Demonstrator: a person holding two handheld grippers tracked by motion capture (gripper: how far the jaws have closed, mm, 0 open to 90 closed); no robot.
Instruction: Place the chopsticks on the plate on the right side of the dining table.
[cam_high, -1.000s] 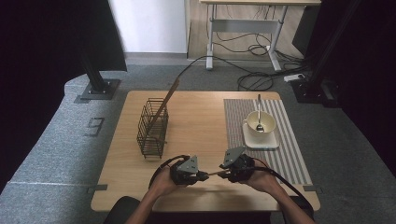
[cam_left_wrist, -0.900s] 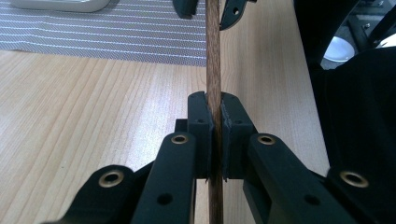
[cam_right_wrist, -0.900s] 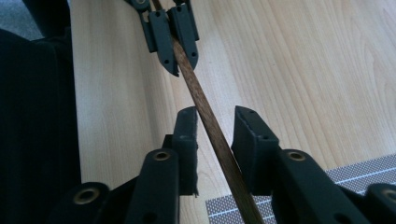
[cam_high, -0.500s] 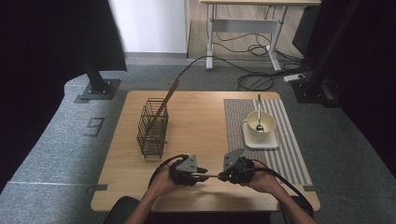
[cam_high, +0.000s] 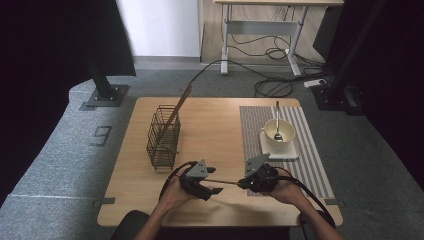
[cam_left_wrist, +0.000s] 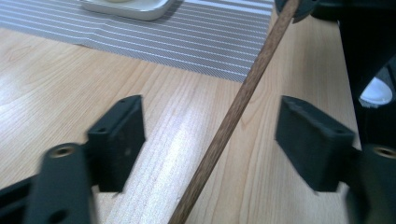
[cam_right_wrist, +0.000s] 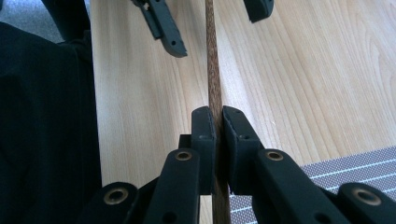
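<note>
The right tool (cam_right_wrist: 218, 122) is clamped on a thin brown wooden stick (cam_right_wrist: 212, 70), which runs level above the light wooden worktop (cam_high: 220, 135) across to the left tool (cam_left_wrist: 210, 135). The left tool's jaws have just been opening and now stand wide apart, the stick passing between them without touching either pad. Farther back stand a black wire basket (cam_high: 163, 136) and a cream bowl (cam_high: 276, 131) on a grey striped mat (cam_high: 305, 145).

- Left gripper (cam_high: 212, 181): jaws have just been opening and stand wide, pads pressing on nothing, aimed toward the right gripper.
- Right gripper (cam_high: 241, 183): jaws clamped tight, aimed toward the left one.
- Both forearms enter from below.
</note>
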